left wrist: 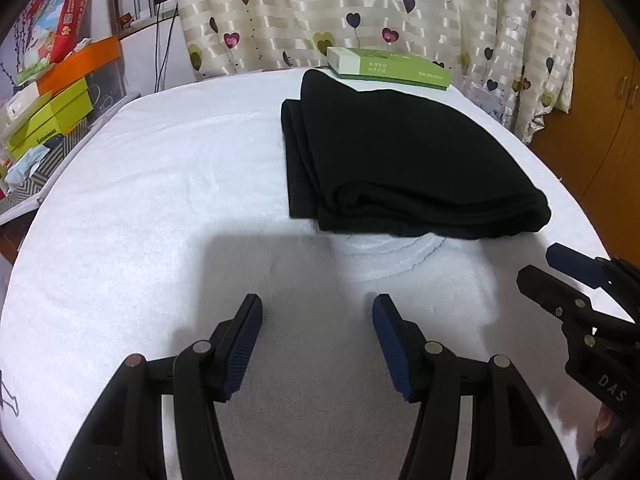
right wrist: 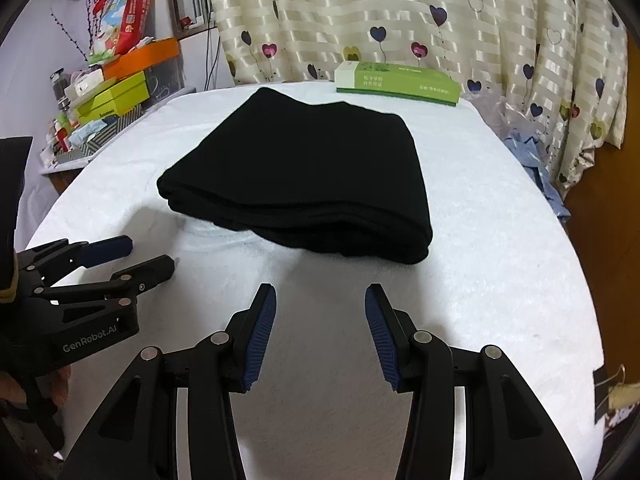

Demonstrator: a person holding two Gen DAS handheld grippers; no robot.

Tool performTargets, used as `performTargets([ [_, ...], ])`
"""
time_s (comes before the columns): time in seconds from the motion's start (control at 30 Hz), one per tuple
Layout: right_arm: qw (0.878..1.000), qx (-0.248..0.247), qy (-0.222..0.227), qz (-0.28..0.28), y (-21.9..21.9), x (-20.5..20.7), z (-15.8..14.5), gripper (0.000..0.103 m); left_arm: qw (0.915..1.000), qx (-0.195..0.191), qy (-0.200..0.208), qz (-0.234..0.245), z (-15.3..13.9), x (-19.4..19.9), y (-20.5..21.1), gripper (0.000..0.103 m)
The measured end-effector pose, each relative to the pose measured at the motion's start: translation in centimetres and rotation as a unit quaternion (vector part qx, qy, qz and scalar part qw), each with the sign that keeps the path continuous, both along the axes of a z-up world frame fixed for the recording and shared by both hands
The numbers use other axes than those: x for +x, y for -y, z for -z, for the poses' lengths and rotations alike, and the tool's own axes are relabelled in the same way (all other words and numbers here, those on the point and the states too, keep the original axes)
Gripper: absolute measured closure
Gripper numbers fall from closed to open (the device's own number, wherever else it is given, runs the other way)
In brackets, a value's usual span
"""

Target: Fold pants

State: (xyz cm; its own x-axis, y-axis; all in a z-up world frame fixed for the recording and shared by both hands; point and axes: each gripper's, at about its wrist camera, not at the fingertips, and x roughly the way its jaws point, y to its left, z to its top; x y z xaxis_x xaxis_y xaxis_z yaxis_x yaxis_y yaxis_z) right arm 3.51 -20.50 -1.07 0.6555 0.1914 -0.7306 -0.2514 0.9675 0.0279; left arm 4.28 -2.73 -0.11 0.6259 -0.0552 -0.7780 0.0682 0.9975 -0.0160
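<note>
The black pants (left wrist: 400,160) lie folded in a compact stack on the white towel-covered table (left wrist: 160,200); they also show in the right wrist view (right wrist: 304,180). My left gripper (left wrist: 318,308) is open and empty, above the towel in front of the pants and apart from them. My right gripper (right wrist: 320,298) is open and empty, also in front of the pants. Each gripper shows in the other's view: the right gripper (left wrist: 540,264) at the right edge, the left gripper (right wrist: 148,254) at the left edge.
A green and white box (left wrist: 384,66) lies at the table's far edge behind the pants. Stacked boxes and clutter (left wrist: 52,92) stand at the left. A heart-patterned curtain (left wrist: 360,12) hangs behind. Blue cloth (right wrist: 536,160) lies off the table's right side.
</note>
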Motion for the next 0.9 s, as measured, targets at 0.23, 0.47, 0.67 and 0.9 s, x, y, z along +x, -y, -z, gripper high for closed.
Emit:
performTargets([
  [0.23,1.000,-0.010,-0.018,-0.002,-0.19,0.37,0.60,0.055,1.0000,0.003,0.004,-0.004,0.17,0.16,0.12,0.040],
  [0.47,1.000,-0.016,-0.024,-0.002,-0.17,0.54,0.73,0.055,1.0000,0.003,0.004,-0.005,0.23,0.30,0.11,0.039],
  [0.67,0.999,-0.027,-0.025,-0.009,-0.74,0.54,0.81,0.047,1.0000,0.000,0.003,-0.006,0.24,0.34,0.06,0.038],
  [0.9,0.999,-0.025,-0.025,-0.003,-0.78,0.62,0.89,0.047,1.0000,-0.001,0.003,-0.005,0.24,0.38,0.08,0.038],
])
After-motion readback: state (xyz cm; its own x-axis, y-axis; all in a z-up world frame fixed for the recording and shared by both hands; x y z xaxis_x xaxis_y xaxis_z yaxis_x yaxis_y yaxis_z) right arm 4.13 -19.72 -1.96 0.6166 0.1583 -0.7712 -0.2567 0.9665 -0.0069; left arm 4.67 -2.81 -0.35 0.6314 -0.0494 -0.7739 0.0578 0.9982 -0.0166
